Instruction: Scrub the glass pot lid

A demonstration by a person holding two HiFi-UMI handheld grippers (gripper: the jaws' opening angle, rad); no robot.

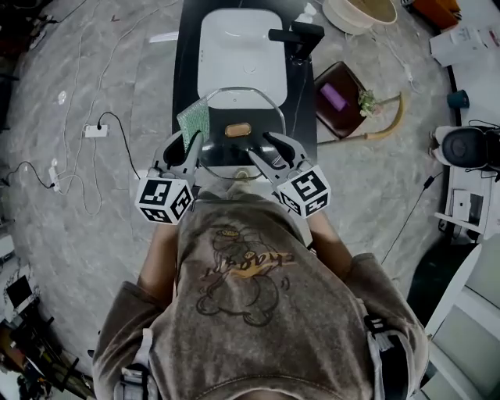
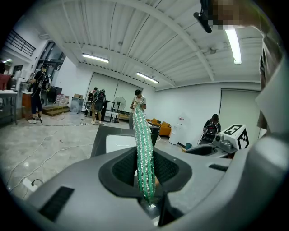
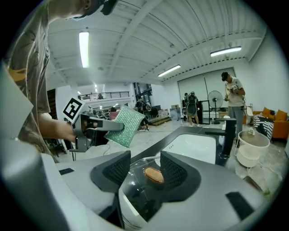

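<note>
The glass pot lid (image 1: pixel 234 101), round with a brown knob (image 1: pixel 238 129), lies at the front of the black counter (image 1: pixel 184 70), partly over the white basin (image 1: pixel 238 47). My left gripper (image 1: pixel 191 141) is at the lid's left rim, shut on a green glittery sponge (image 1: pixel 194 119). The sponge (image 2: pixel 143 144) stands upright and edge-on between that gripper's pads (image 2: pixel 145 173). My right gripper (image 1: pixel 259 145) is over the lid's near right part, open. The lid's rim and knob (image 3: pixel 154 174) show between its separated pads (image 3: pixel 145 164), with no pad pressing on the glass.
A black faucet (image 1: pixel 297 35) stands at the basin's right. On the floor to the right are a brown tray (image 1: pixel 340 98) and a white bowl (image 1: pixel 359 12). Cables and a power strip (image 1: pixel 95 130) lie on the floor to the left. People stand far back (image 3: pixel 232 97).
</note>
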